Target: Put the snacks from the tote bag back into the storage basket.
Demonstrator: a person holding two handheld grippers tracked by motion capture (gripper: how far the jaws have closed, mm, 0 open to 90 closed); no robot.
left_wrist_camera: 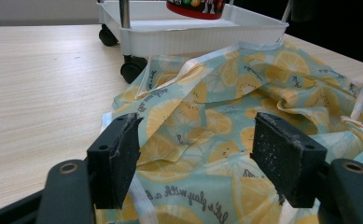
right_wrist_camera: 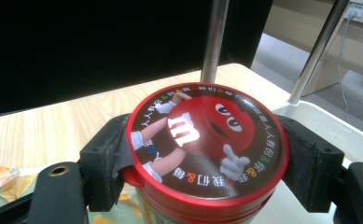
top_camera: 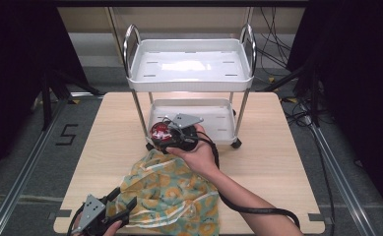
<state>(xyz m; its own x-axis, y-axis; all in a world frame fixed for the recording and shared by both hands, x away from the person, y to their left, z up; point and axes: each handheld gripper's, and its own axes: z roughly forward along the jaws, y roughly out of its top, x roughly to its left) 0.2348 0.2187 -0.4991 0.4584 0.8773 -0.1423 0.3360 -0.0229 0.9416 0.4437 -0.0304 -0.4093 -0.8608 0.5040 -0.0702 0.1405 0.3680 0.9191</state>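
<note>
My right gripper (top_camera: 165, 135) is shut on a round candy jar (right_wrist_camera: 207, 149) with a red lid showing a red cartoon character; the jar (top_camera: 160, 132) hangs over the front left corner of the cart's lower tray (top_camera: 218, 129). Its jaws press the jar from both sides just under the lid. A crumpled cloth (top_camera: 174, 194) printed with yellow lemon slices on pale green lies on the table in front of the cart. My left gripper (left_wrist_camera: 195, 156) stands open at the cloth's near left edge (top_camera: 122, 204), with nothing between its pads (left_wrist_camera: 123, 154).
A white two-tier cart (top_camera: 191, 64) on small black wheels (left_wrist_camera: 131, 71) stands at the table's far middle, with chrome posts (right_wrist_camera: 214, 37) and handles. The wooden table (top_camera: 272, 147) has bare surface left and right of the cloth. A black cable (top_camera: 258, 209) trails along the right forearm.
</note>
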